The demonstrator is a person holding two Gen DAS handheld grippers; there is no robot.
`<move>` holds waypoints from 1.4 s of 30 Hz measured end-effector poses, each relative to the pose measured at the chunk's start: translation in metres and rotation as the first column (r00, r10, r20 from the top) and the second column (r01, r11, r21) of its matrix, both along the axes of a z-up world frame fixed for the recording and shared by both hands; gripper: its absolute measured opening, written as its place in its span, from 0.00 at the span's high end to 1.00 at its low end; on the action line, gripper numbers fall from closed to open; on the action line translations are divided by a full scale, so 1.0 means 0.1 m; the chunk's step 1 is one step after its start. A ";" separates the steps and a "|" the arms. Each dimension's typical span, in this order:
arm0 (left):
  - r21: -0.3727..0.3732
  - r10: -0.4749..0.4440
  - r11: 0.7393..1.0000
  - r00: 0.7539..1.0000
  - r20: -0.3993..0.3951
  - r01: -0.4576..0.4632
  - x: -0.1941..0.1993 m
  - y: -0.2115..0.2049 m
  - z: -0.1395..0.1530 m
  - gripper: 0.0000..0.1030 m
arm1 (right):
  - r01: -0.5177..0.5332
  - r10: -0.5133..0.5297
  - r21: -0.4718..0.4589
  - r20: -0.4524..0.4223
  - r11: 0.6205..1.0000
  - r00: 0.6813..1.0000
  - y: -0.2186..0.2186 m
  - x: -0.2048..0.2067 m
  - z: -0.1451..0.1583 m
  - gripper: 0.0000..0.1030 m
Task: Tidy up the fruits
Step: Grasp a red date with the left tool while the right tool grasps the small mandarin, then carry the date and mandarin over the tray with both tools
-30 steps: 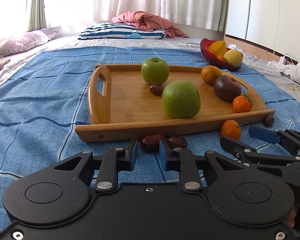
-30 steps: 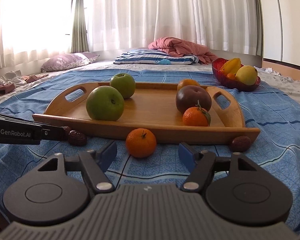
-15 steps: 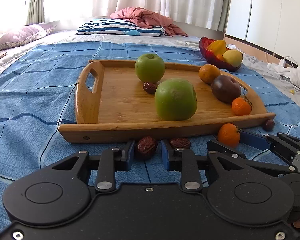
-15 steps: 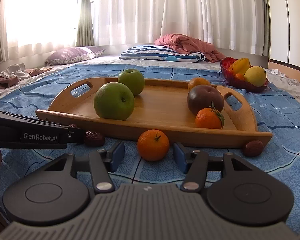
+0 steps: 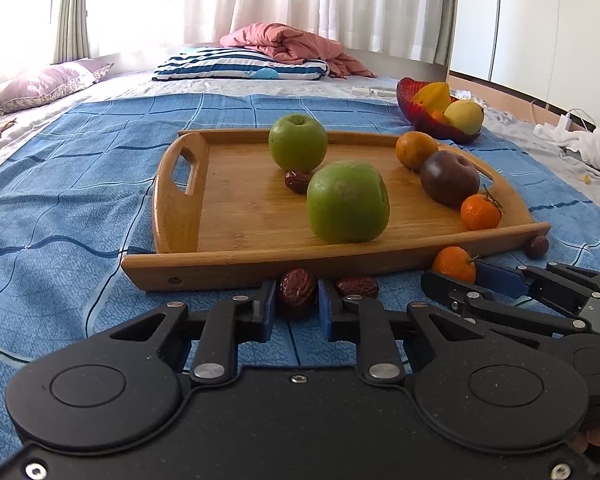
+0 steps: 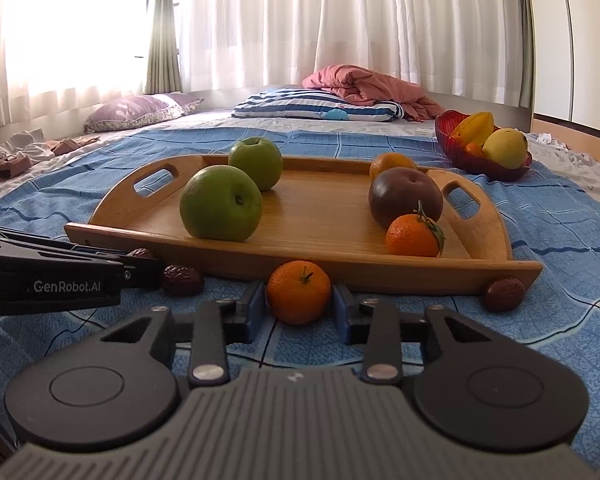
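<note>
A wooden tray (image 5: 236, 256) lies on a blue bedspread and holds two green apples (image 5: 347, 202), a dark purple fruit (image 5: 450, 178), an orange, a tangerine (image 5: 480, 212) and a date. In front of the tray's near rim, my left gripper (image 5: 297, 297) is shut on a wrinkled red date (image 5: 298, 289). To its right my right gripper (image 6: 299, 305) has its jaws closing on a loose tangerine (image 6: 299, 292), and both blue pads meet its sides. Both fruits rest on the bedspread. The left gripper (image 6: 140, 265) shows at the left edge of the right wrist view.
A second date (image 5: 358, 286) lies just right of the left gripper, and a third (image 6: 503, 294) sits by the tray's right corner. A red bowl (image 5: 432, 124) of yellow fruit stands behind the tray. Pillows and a pink quilt lie at the far end.
The left gripper moved forward around the date and closed on it. The right gripper's jaws drew in from wide apart until they met the tangerine.
</note>
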State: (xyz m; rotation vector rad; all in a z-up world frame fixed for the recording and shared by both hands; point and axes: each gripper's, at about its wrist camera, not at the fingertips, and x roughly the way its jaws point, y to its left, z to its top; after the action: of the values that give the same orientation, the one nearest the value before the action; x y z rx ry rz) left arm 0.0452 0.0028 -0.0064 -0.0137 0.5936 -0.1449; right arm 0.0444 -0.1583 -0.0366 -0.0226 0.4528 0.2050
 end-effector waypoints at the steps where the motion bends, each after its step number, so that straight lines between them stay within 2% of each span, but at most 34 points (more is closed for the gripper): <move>1: 0.008 0.000 1.000 1.000 0.008 0.000 -0.02 -0.01 0.01 0.80 | 0.000 0.000 0.003 0.000 1.000 1.000 -0.01 0.00 0.00 0.63; 6: 0.041 -0.001 0.999 0.999 0.052 -0.001 -0.08 -0.04 0.12 0.80 | 0.009 -0.009 0.004 0.022 1.000 1.000 -0.01 -0.04 0.05 0.63; 12: 0.034 -0.008 0.999 0.995 0.096 0.005 -0.05 0.01 0.31 0.80 | 0.032 -0.034 0.027 0.072 0.999 0.997 -0.05 -0.03 0.19 0.63; 19: -0.017 -0.001 1.000 0.996 0.091 0.002 0.25 0.23 0.50 0.80 | 0.046 -0.050 0.033 0.114 0.998 0.992 -0.13 0.18 0.42 0.63; 25: -0.069 0.023 0.997 0.999 0.042 -0.020 0.69 0.38 0.57 0.80 | 0.047 -0.050 0.066 0.036 0.997 0.998 -0.19 0.65 0.62 0.63; 31: -0.092 0.020 0.996 0.999 -0.028 -0.023 1.15 0.43 0.53 0.80 | 0.036 -0.036 0.015 -0.025 0.999 0.999 -0.15 1.12 0.62 0.63; 35: -0.067 0.035 0.997 0.998 -0.049 -0.038 1.39 0.41 0.47 0.80 | 0.031 -0.030 0.006 -0.079 1.000 0.996 -0.10 1.37 0.57 0.63; 42: -0.034 0.065 0.997 0.994 -0.091 -0.069 1.73 0.37 0.28 0.80 | 0.014 -0.019 -0.048 -0.110 0.999 0.994 0.05 1.62 0.45 0.63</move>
State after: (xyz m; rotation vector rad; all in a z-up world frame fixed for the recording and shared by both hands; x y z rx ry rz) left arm 0.2183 0.0400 0.0220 -0.0760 0.6799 -0.0904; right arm 0.2063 -0.1528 0.0083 -0.0538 0.5678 0.1797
